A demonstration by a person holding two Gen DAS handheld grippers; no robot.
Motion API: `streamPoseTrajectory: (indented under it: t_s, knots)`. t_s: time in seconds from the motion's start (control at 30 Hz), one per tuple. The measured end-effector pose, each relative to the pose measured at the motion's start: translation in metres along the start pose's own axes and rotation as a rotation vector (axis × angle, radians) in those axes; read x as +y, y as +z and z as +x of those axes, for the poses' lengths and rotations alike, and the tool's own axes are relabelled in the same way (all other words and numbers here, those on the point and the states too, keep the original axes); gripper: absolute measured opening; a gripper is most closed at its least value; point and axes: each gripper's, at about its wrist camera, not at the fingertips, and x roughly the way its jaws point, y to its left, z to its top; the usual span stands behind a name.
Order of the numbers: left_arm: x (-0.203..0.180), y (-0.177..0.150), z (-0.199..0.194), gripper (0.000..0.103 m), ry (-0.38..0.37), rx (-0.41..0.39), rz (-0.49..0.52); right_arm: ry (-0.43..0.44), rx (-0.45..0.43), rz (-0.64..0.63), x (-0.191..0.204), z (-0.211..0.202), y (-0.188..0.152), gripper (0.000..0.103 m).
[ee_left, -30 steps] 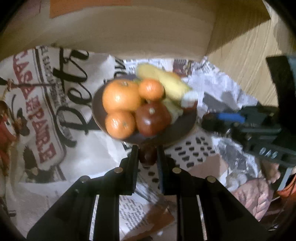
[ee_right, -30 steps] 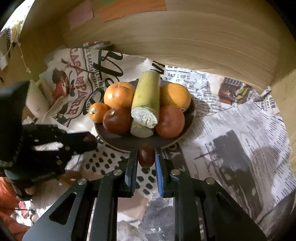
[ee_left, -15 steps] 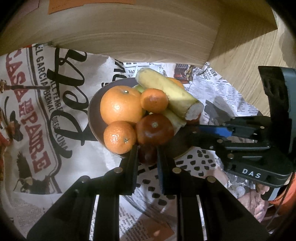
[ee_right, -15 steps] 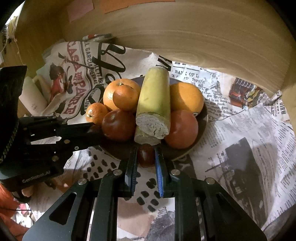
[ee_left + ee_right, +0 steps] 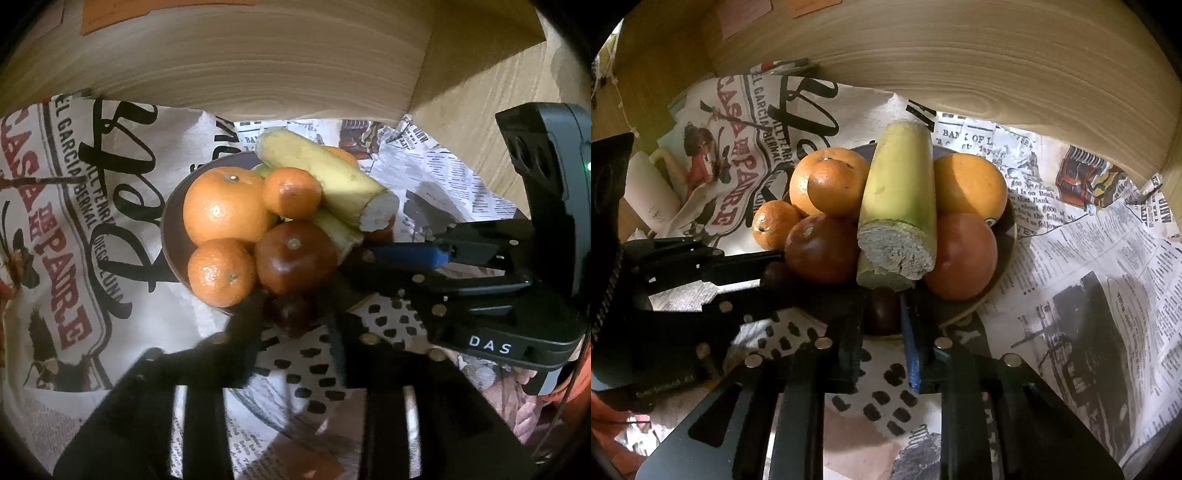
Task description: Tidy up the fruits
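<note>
A dark plate (image 5: 173, 236) (image 5: 1004, 258) holds several oranges (image 5: 225, 203) (image 5: 971, 188), two red-brown tomatoes (image 5: 295, 254) (image 5: 960, 254) and cut banana pieces (image 5: 325, 177) (image 5: 901, 192). My left gripper (image 5: 293, 314) is shut on a small dark red fruit (image 5: 291, 314) at the plate's near rim. My right gripper (image 5: 882, 310) is shut on another small dark red fruit (image 5: 882, 310) at the plate's rim, below the banana. Each gripper shows in the other's view, the right one (image 5: 369, 254) and the left one (image 5: 772, 266).
Printed newspaper (image 5: 74, 206) (image 5: 1089, 258) covers the surface around the plate. A curved wooden wall (image 5: 258, 66) (image 5: 997, 66) rises close behind it. A spotted paper (image 5: 886, 398) lies under the grippers.
Both grippers have moved forward to the plate, each carrying its small dark red fruit to the rim. The plate and piled fruit have not moved.
</note>
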Motion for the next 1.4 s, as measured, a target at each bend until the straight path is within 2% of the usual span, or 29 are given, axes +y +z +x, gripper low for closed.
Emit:
streamPoseTrajectory:
  t_s: [0.1, 0.23, 0.4, 0.7, 0.93, 1.0, 1.07, 1.13, 1.2, 1.37, 1.4]
  knots:
    - [-0.001, -0.001, -0.004, 0.042, 0.003, -0.009, 0.002, -0.004, -0.006, 0.004, 0.0, -0.003, 0.0, 0.03]
    - [0.001, -0.002, -0.015, 0.042, 0.004, -0.034, -0.016, -0.009, -0.026, 0.003, 0.0, -0.012, -0.001, 0.03]
    - [0.005, 0.002, -0.054, 0.042, 0.046, -0.139, -0.037, -0.022, -0.108, 0.004, 0.003, -0.042, -0.002, 0.03]
    - [-0.006, 0.01, -0.154, 0.042, 0.128, -0.405, -0.053, -0.063, -0.366, 0.041, 0.022, -0.135, 0.001, 0.03]
    - [-0.032, -0.001, -0.227, 0.046, 0.147, -0.577, -0.035, -0.084, -0.558, 0.027, 0.056, -0.205, -0.012, 0.035]
    - [-0.04, -0.008, -0.246, 0.051, 0.153, -0.618, -0.023, -0.086, -0.603, 0.022, 0.064, -0.219, -0.017, 0.037]
    - [-0.046, -0.016, -0.263, 0.068, 0.166, -0.662, -0.015, -0.09, -0.643, 0.017, 0.072, -0.231, -0.023, 0.04]
    - [-0.053, -0.024, -0.274, 0.072, 0.183, -0.689, -0.007, -0.092, -0.672, 0.018, 0.078, -0.239, -0.028, 0.05]
    - [-0.059, -0.031, -0.282, 0.077, 0.2, -0.702, 0.002, -0.104, -0.7, 0.026, 0.083, -0.246, -0.035, 0.068]
    - [-0.065, -0.045, -0.293, 0.101, 0.229, -0.721, -0.016, -0.124, -0.73, 0.051, 0.091, -0.255, -0.05, 0.085]
    - [-0.066, -0.047, -0.295, 0.102, 0.235, -0.726, -0.019, -0.13, -0.734, 0.053, 0.093, -0.256, -0.052, 0.089]
